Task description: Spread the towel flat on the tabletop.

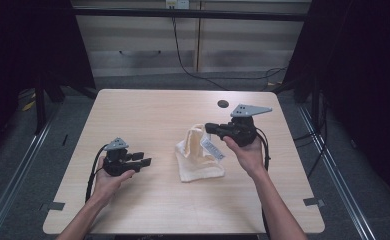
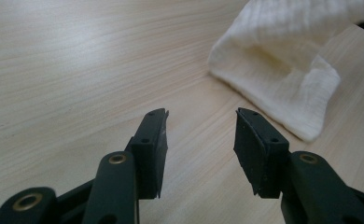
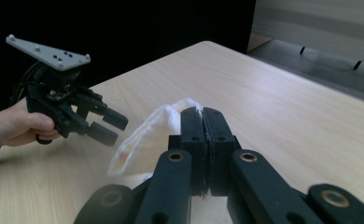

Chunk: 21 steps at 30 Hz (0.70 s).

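The right tool is clamped on a top edge of the cream ribbed cloth, lifting it while its lower part rests mid-counter on the pale wooden counter. The left tool, jaws apart and empty, sits just left of the cloth.

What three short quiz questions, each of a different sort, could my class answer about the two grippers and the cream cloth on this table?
1. True or false: the left gripper has the cream cloth between its jaws.
2. Which gripper pinches an edge of the cloth? A) left B) right C) both
3. Fill in: the dark round hole in the wooden table lies toward its ____ edge.

Key
1. False: its jaws stand apart over bare wood, the cloth lying ahead of them.
2. B: the right gripper is shut on the cloth, lifting one side while the rest lies on the table.
3. Far.
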Motion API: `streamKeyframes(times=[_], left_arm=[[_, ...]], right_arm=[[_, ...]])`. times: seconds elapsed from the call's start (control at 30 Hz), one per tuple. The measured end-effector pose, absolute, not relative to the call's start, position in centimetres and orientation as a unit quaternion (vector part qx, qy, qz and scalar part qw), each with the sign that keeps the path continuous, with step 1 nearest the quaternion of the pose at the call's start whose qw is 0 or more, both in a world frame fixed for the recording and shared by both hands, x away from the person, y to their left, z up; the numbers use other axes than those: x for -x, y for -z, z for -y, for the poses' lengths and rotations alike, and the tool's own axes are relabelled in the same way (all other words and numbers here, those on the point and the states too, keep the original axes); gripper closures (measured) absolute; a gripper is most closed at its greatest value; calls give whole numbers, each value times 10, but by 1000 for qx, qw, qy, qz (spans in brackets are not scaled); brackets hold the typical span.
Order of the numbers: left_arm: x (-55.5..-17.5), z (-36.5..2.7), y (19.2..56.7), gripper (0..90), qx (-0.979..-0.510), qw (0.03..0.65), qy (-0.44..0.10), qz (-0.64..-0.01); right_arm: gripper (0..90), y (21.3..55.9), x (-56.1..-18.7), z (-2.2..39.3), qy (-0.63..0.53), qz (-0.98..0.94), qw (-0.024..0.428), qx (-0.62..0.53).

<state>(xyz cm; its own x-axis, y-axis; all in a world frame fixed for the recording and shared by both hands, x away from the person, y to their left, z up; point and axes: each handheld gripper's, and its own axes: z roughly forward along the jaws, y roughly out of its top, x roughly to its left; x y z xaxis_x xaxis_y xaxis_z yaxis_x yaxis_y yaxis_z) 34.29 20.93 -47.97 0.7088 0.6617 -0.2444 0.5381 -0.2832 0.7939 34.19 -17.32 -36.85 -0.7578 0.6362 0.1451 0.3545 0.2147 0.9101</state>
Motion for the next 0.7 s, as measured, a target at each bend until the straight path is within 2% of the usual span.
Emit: streamKeyframes(times=[0.17,0.3,0.4,0.63,0.7], left_arm=[[-343,-207,480,532,-798,467,-65,-375],[-342,-204,482,533,-801,465,-62,-372],[-341,-202,482,533,-807,460,-61,-365],[-342,-200,485,532,-812,453,-60,-363],[-342,-200,485,529,-813,451,-61,-362]], right_arm=[[882,334,-344,169,-543,-765,159,-308],[882,328,-349,168,-550,-755,166,-315],[882,349,-360,169,-528,-764,153,-339],[882,428,-372,170,-494,-779,89,-376],[882,436,-372,170,-490,-779,84,-382]])
